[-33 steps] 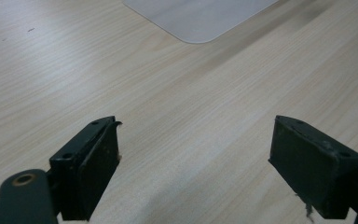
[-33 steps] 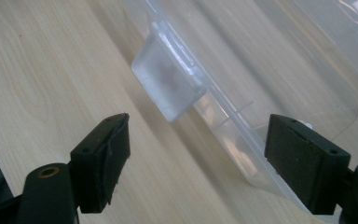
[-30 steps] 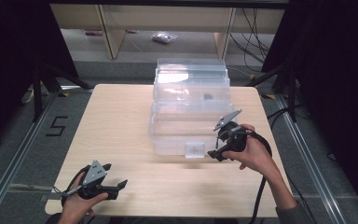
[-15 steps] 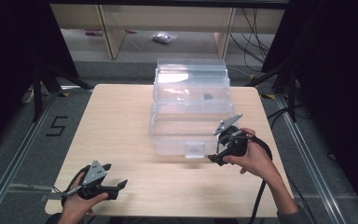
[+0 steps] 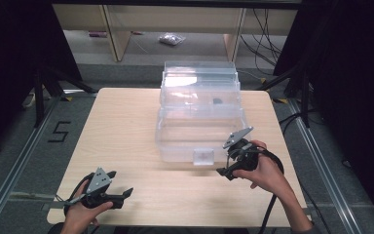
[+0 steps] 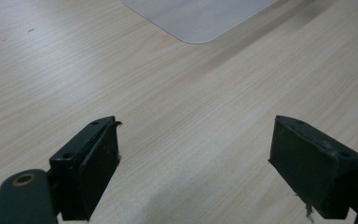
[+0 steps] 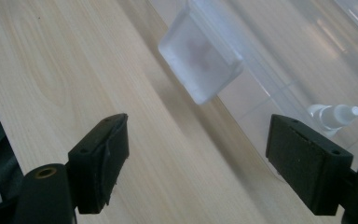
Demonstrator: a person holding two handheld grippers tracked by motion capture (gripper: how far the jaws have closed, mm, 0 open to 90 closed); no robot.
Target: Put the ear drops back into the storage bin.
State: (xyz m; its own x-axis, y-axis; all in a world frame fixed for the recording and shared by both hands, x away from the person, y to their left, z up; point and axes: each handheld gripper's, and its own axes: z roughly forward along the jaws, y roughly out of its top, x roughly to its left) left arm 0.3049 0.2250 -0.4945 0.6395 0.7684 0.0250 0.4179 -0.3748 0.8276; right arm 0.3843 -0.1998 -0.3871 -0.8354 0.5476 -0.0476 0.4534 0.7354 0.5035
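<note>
Down at the table's (image 5: 126, 126) seven o'clock corner, the left gripper (image 5: 121, 194) rested in a hand (image 5: 80, 214), well apart from everything else. Its jaws stood spread wide with nothing between them; the left gripper view showed bare wood under the gap (image 6: 196, 158), with a pale rounded corner of the box at twelve o'clock.

At the middle of the table, reaching toward twelve o'clock, sat the box (image 5: 199, 117), clear plastic, its lid standing open at the far side. A frosted latch (image 5: 203, 157) hung at the middle of its near wall, at the box's six o'clock.

At the box's five o'clock corner, the right gripper (image 5: 224, 170) was held in the right hand (image 5: 268, 170), just beside the near wall and close to the latch. Its jaws were also spread wide, pinching nothing. In the right gripper view the latch (image 7: 200, 65) lay at twelve o'clock ahead of the gap, not between the jaws, and a small white bottle (image 7: 333, 115) showed through the clear wall at two o'clock.
</note>
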